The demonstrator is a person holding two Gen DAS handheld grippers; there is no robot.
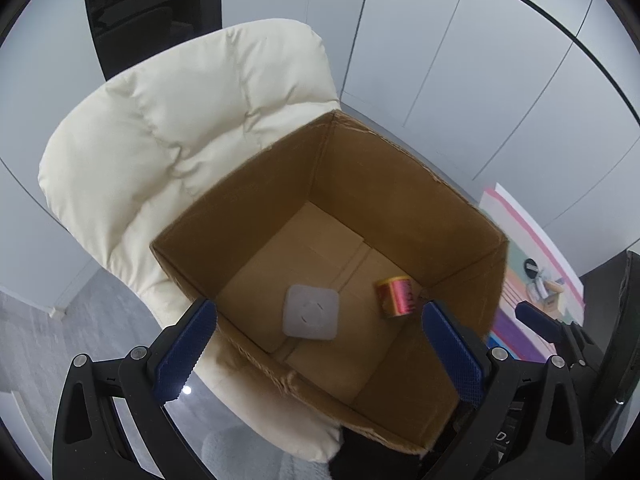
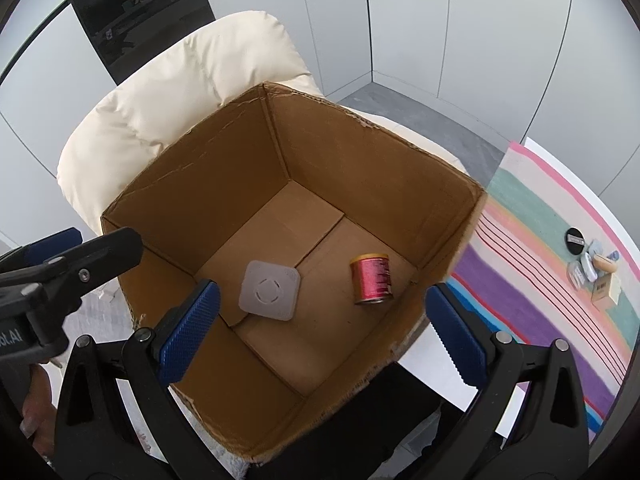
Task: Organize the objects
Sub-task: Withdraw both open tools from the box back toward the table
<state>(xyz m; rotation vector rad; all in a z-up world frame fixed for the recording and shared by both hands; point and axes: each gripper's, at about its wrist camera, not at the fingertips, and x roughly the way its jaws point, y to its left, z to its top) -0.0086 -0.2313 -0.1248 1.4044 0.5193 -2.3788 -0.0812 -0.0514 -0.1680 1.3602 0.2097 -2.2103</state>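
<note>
An open cardboard box [image 1: 400, 184] [image 2: 168, 184] stands on a cream padded chair. On its floor lie a white square device [image 1: 311, 312] [image 2: 269, 291] and a red thread spool [image 1: 396, 295] [image 2: 370, 279] on its side. My left gripper [image 1: 320, 344] is open and empty above the box's near rim. My right gripper [image 2: 320, 328] is open and empty above the box as well. The left gripper's finger also shows in the right wrist view [image 2: 104, 248] at the left, over the box's left rim.
The cream chair [image 1: 160, 152] [image 2: 168, 92] backs the box. To the right a striped cloth [image 1: 520, 312] [image 2: 540, 280] lies on a white table with several small items [image 2: 592, 272], among them a black round lid and a small box. Grey wall panels stand behind.
</note>
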